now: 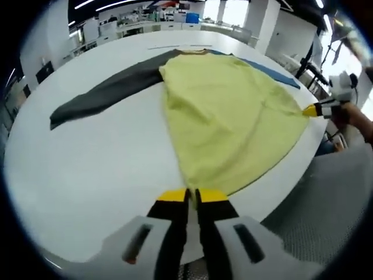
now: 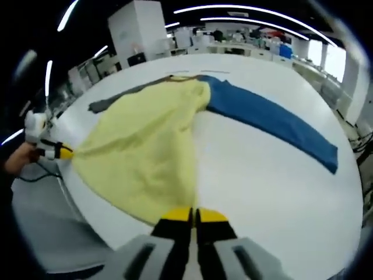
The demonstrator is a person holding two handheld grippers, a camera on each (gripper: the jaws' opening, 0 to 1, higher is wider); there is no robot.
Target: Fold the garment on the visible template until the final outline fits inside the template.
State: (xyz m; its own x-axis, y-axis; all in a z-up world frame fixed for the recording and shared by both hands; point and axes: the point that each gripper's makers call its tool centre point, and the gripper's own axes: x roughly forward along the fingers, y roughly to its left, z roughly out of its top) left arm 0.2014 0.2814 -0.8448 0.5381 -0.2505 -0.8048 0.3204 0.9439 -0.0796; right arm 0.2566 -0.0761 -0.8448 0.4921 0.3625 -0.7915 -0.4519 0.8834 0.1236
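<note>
A garment with a yellow body (image 1: 227, 111) lies spread on the white table (image 1: 105, 163). Its dark grey sleeve (image 1: 105, 93) stretches out to one side and its blue sleeve (image 2: 274, 122) to the other. My left gripper (image 1: 192, 197) is shut on the yellow hem at the table's near edge. My right gripper (image 2: 193, 217) is shut on the hem's other corner. Each gripper shows in the other's view: the right gripper (image 1: 317, 109) at the right edge, the left gripper (image 2: 61, 152) at the left. The yellow body (image 2: 145, 151) is pulled taut between them.
The table edge (image 2: 76, 198) runs just under both grippers, with grey floor (image 1: 326, 204) beyond it. A person's hand (image 2: 20, 157) holds the far gripper. A thin line (image 1: 180, 46) marks the table past the collar. Desks and equipment stand in the background.
</note>
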